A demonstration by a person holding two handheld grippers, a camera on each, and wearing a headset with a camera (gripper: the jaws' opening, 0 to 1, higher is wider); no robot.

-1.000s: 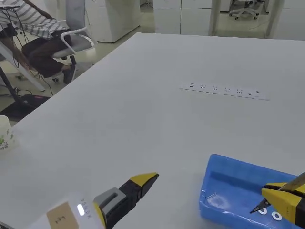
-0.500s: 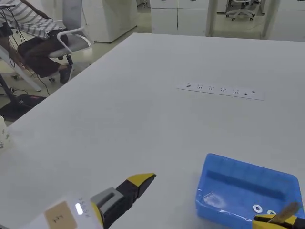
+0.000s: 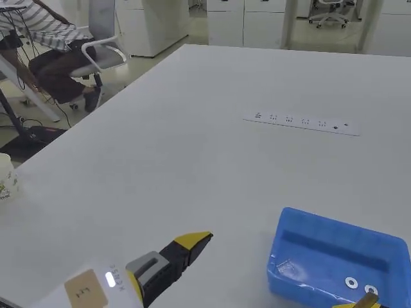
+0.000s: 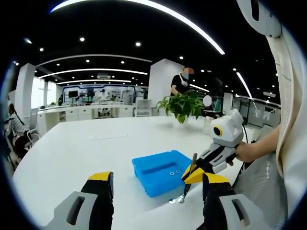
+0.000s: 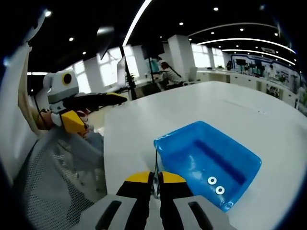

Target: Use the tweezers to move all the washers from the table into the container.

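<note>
- The jaws of the right gripper [image 5: 156, 186] are pressed nearly together, and the tweezers [image 5: 156, 165] are clamped between them, reaching forward past the yellow jaw tips.
- In the left gripper view the tweezers are seen angled down from that gripper, their tip close over the table [image 3: 192, 141] and just off a near corner of the blue container [image 4: 160, 171].
- Two loose washers [image 4: 171, 201] are seen on the table right beside that tip. Whether either is touched by it cannot be told.
- Two other washers [image 5: 211, 180] lie side by side on the container's floor, near one end wall.
- The jaws of the left gripper [image 4: 156, 194] are spread wide, and nothing is held between them.
- In the head view the left gripper is seen above the table, apart from the container and to its left, with its yellow tip pointed toward the far side.
- A white power strip [image 3: 302, 122] lies flat farther back on the table, well apart from the container.
- A potted plant [image 4: 184, 106] is seen beyond the container in the left gripper view.
- Off the table's far left corner, a person in a striped top [image 3: 38, 32] is seated on a white chair.
</note>
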